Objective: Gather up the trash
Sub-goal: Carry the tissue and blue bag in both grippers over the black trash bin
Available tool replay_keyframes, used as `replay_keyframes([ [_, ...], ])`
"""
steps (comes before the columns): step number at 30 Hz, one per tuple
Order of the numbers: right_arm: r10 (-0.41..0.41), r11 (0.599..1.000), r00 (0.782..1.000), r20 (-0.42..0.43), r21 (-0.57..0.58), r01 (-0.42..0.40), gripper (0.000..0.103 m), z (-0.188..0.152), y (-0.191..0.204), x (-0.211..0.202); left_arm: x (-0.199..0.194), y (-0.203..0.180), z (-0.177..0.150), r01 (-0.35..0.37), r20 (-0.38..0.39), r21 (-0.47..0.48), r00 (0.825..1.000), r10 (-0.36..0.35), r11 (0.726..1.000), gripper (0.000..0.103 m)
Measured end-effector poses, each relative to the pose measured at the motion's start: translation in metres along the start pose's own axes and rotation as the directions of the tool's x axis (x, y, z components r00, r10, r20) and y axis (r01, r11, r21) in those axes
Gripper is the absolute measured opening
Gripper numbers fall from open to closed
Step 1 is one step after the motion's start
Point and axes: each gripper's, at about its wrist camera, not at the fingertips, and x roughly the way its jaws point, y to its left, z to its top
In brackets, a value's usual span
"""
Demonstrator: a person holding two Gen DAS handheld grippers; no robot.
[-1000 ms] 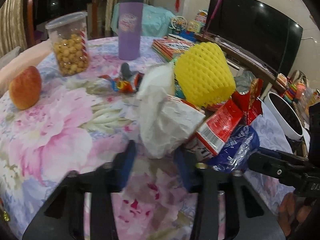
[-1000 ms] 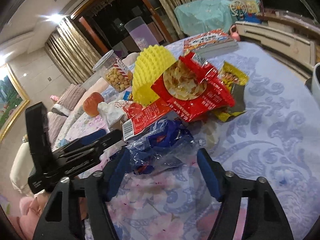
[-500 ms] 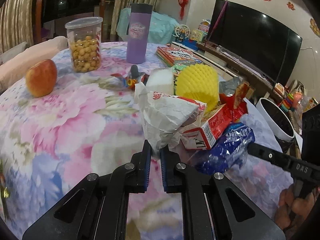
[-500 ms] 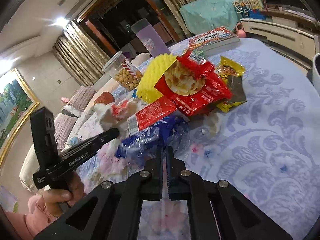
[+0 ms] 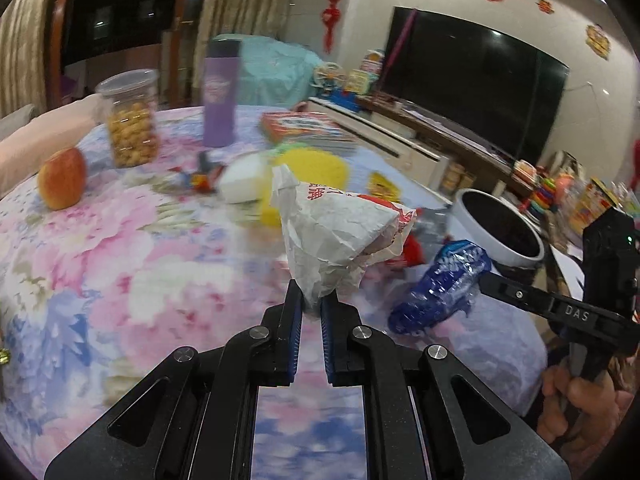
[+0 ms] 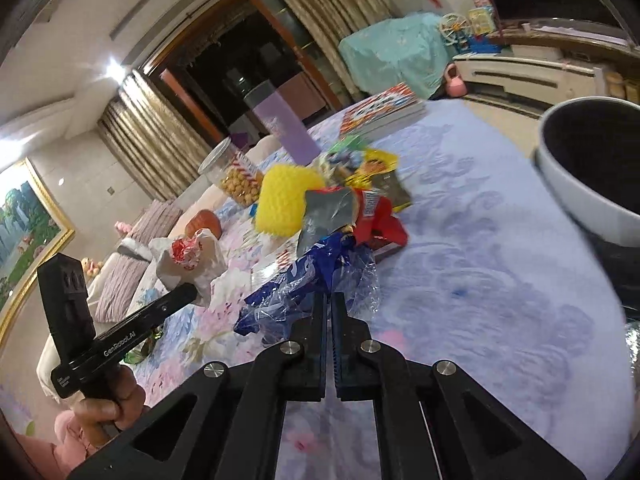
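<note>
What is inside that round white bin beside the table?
The white bin shows only a dark interior from both cameras. Its mouth is open and nothing is visible within, but its bottom is lost in shadow, so whether it holds anything cannot be told.

I see a floral-clothed table (image 5: 120, 264); on it far left an apple (image 5: 62, 179), snack jar (image 5: 130, 118), purple bottle (image 5: 219, 94), and books (image 5: 306, 126) far right.

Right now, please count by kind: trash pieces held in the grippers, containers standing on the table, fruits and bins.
Held trash: 2, white paper bag in left gripper, blue wrapper in right gripper
Standing containers: 2, snack jar, purple bottle
Fruits: 1, apple
Bins: 1, white bin
Total: 6
</note>
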Motion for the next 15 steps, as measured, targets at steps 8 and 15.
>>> replay_keyframes([
  [8,-0.058,0.997,0.996,0.067,0.053,0.054,0.002,0.000,-0.032,-0.040,0.016,-0.058,0.002,0.102,-0.028,0.078,0.995,-0.100,0.992,0.008],
  [15,-0.119,0.989,0.986,0.120,0.103,0.107,0.002,0.003,-0.064,-0.073,0.030,-0.109,0.003,0.172,-0.059,0.149,0.985,-0.165,0.974,0.008],
])
